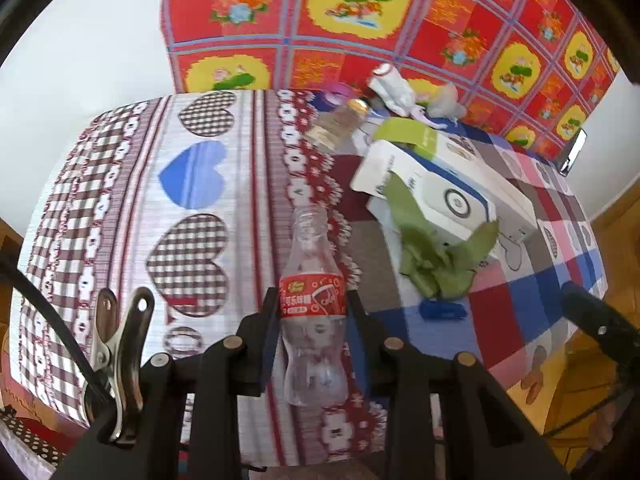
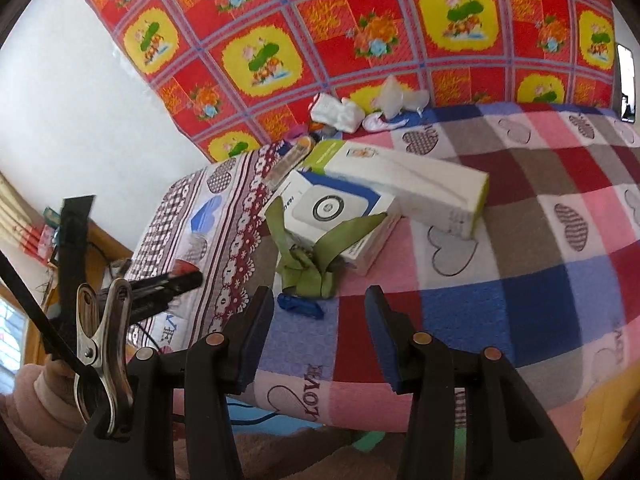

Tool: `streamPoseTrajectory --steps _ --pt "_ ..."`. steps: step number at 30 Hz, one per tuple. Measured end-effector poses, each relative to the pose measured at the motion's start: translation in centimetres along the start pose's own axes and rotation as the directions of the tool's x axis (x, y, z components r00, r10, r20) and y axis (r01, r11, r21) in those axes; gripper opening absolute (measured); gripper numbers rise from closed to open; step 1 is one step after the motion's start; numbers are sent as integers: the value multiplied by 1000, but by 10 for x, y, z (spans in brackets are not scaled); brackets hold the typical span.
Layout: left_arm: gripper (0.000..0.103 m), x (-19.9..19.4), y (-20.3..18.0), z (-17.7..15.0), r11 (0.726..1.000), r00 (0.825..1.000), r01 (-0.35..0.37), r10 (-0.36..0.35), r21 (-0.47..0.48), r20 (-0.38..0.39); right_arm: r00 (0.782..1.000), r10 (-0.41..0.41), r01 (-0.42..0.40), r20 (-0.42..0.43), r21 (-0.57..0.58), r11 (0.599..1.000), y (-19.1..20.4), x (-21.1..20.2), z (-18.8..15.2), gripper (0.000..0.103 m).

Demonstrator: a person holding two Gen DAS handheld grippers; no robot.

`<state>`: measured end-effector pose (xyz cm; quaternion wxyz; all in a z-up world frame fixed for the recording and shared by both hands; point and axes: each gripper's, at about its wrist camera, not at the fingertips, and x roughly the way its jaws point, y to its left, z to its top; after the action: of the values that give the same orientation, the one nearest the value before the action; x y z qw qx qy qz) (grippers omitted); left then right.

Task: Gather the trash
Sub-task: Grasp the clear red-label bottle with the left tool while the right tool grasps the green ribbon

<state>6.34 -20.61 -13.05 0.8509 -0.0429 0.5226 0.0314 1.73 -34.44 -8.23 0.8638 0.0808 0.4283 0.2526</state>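
Observation:
My left gripper (image 1: 312,300) is shut on an empty clear plastic bottle (image 1: 314,344) with a red label, and holds it above the heart-patterned bedspread (image 1: 192,184). From the right wrist view that gripper (image 2: 176,280) shows at the left with the red label between its fingers. My right gripper (image 2: 319,296) stands open over the checked blanket (image 2: 520,280) with nothing between its fingers. Just beyond its tips lie a blue wrapper (image 2: 300,305) and a crumpled green ribbon (image 2: 308,264). A second clear bottle (image 1: 336,124) lies farther back.
Two white cartons (image 2: 340,216) (image 2: 408,184) lie on the blanket behind the ribbon. Crumpled white tissue (image 2: 336,114) and clear plastic (image 2: 400,96) sit by the red flowered cloth (image 2: 320,40) on the wall. The bed's edge drops off at the left, where a person's sleeve (image 2: 48,400) shows.

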Motion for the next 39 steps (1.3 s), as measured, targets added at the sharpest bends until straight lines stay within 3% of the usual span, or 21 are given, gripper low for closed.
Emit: streamPoseTrajectory --steps 15,28,39 --pt "32 -3 49 3 999 1000 31 -31 20 -3 983 -138 145 -118 48 988 9 79 2 49" --pt "32 -2 87 9 998 998 56 -56 -1 -16 974 -173 184 -144 70 980 22 111 8 48" --pt "32 -5 111 6 996 996 84 -84 -33 -8 976 -185 191 -117 38 981 39 117 11 8"
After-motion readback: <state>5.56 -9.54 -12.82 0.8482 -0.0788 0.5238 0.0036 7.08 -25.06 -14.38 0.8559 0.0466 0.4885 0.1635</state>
